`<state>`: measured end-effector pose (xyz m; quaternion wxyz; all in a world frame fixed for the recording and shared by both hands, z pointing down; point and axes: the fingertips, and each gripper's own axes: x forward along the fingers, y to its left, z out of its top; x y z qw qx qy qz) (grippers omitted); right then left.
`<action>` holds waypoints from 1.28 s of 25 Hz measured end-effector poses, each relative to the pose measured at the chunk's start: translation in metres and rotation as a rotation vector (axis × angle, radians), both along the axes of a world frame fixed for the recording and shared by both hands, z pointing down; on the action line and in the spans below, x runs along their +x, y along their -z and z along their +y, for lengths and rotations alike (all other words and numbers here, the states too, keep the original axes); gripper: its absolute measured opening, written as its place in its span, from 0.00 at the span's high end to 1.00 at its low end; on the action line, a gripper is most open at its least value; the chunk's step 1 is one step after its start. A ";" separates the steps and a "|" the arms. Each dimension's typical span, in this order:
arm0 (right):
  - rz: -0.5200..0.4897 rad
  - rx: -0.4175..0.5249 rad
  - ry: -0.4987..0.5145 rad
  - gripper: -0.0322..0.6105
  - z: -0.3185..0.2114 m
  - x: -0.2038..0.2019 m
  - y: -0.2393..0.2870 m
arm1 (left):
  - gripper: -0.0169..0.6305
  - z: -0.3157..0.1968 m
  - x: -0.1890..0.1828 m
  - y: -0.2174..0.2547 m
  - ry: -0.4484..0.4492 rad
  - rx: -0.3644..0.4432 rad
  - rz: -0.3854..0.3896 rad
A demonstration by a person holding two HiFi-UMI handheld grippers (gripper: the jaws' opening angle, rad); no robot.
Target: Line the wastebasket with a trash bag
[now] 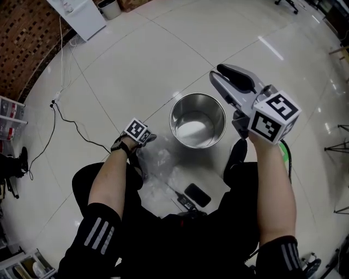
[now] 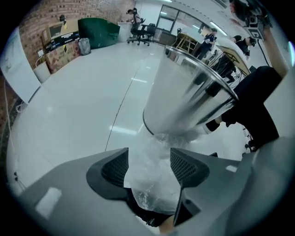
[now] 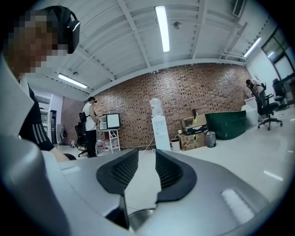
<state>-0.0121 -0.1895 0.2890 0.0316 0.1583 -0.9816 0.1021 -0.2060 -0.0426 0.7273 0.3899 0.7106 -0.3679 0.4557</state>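
The round steel wastebasket (image 1: 197, 120) stands open on the pale tiled floor in front of my knees, nothing inside it. A crumpled clear trash bag (image 1: 163, 171) lies on the floor at its near left. My left gripper (image 1: 146, 140) points steeply down over that bag. In the left gripper view its jaws (image 2: 150, 159) stand wide, with the clear bag (image 2: 152, 184) bunched loosely between them and the wastebasket (image 2: 189, 97) just beyond. My right gripper (image 1: 217, 72) is held level above the basket's right rim. Its jaws (image 3: 146, 159) show a narrow gap with nothing in it, and the basket rim (image 3: 143, 216) lies below.
A black phone (image 1: 197, 194) lies near my knees and a black shoe (image 1: 235, 158) is beside the basket. A thin cable (image 1: 65, 117) runs over the floor at the left toward a white cabinet (image 1: 76, 16). A person (image 3: 90, 124) and a water dispenser (image 3: 159, 126) stand by the brick wall.
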 end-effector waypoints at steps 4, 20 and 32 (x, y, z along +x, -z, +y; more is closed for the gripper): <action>0.006 0.035 0.008 0.75 0.003 -0.001 0.004 | 0.54 0.014 -0.009 -0.035 0.033 -0.052 -0.016; 0.001 0.084 -0.029 0.75 -0.003 0.005 0.008 | 0.61 0.038 -0.018 -0.094 0.066 -0.147 -0.122; -0.002 0.068 -0.053 0.76 -0.008 0.006 0.005 | 0.98 -0.017 -0.037 -0.017 0.013 0.110 -0.192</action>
